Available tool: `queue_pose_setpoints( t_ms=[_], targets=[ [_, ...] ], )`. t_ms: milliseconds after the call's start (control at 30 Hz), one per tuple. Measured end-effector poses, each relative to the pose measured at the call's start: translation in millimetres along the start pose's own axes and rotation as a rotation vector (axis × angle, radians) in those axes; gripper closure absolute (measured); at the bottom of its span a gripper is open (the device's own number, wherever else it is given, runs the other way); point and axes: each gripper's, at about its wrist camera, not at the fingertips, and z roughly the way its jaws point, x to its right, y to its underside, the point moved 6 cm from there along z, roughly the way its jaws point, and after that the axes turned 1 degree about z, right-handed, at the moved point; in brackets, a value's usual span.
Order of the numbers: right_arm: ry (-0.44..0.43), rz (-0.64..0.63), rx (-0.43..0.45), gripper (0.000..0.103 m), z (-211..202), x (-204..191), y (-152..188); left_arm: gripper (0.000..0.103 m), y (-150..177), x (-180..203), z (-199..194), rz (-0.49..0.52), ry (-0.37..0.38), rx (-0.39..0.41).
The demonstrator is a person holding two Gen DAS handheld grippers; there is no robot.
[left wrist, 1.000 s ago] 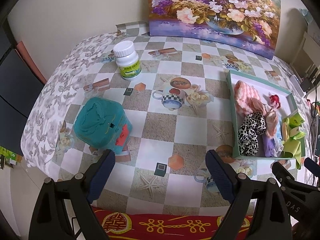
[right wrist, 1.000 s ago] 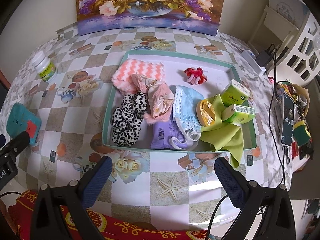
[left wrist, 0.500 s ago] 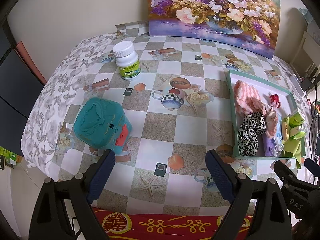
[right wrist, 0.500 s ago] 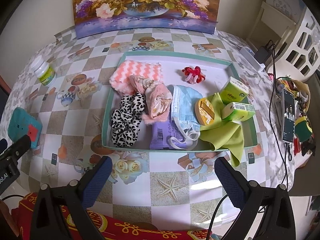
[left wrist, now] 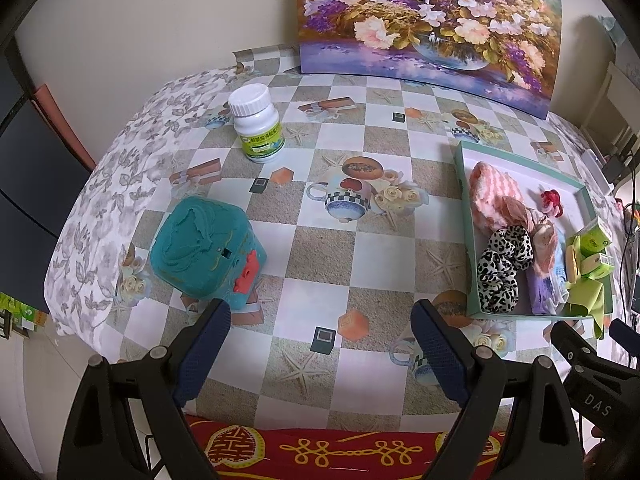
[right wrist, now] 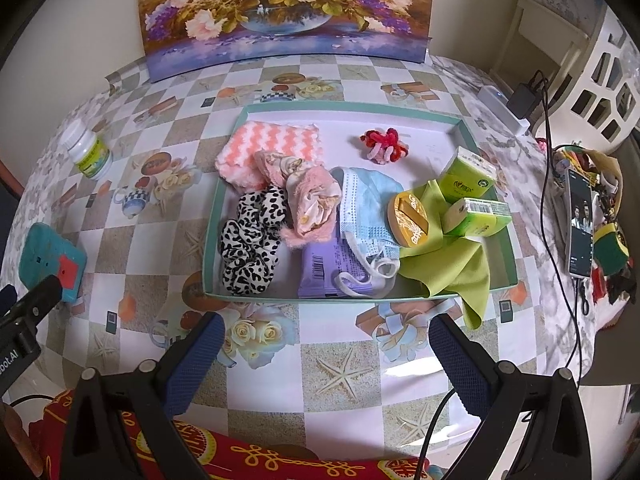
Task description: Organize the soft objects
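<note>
A shallow green-rimmed tray point(right wrist: 352, 109) holds soft things: a pink zigzag cloth point(right wrist: 272, 146), a leopard scrunchie point(right wrist: 250, 240), a pink scrunchie point(right wrist: 308, 196), a blue face mask point(right wrist: 366, 204), a purple pack point(right wrist: 320, 270), a green cloth point(right wrist: 452, 260) hanging over the front rim, a red hair tie point(right wrist: 382, 146), two green tissue packs point(right wrist: 470, 178) and a round gold tin point(right wrist: 410, 220). My right gripper point(right wrist: 326, 350) is open and empty, just in front of the tray. My left gripper point(left wrist: 320, 336) is open and empty over the table, left of the tray point(left wrist: 464, 216).
A teal box point(left wrist: 206, 248) with a red latch stands by the left gripper. A white pill bottle point(left wrist: 258, 128) stands further back. A flower painting point(right wrist: 284, 8) leans on the wall. A phone point(right wrist: 580, 224), cables and a charger point(right wrist: 522, 100) lie at the right.
Both views have shifted only slightly; the right view has drifted a little to the right. Both grippers stay open and nothing on the table has moved.
</note>
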Motion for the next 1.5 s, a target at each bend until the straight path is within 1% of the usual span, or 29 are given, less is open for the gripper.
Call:
queue_pose_setpoints(
  t_ms=[233,1500],
  targets=[
    [0.013,-0.011,0.002,0.000,-0.5,-1.1,0.2,0.011,0.5,0.1,0.2,-0.002,-0.001,-0.002],
    [0.011,-0.005,-0.001,0.000,0.4,-0.5,0.1,0.011,1.0,-1.4,1.3,0.001,-0.007,-0.010]
  ],
)
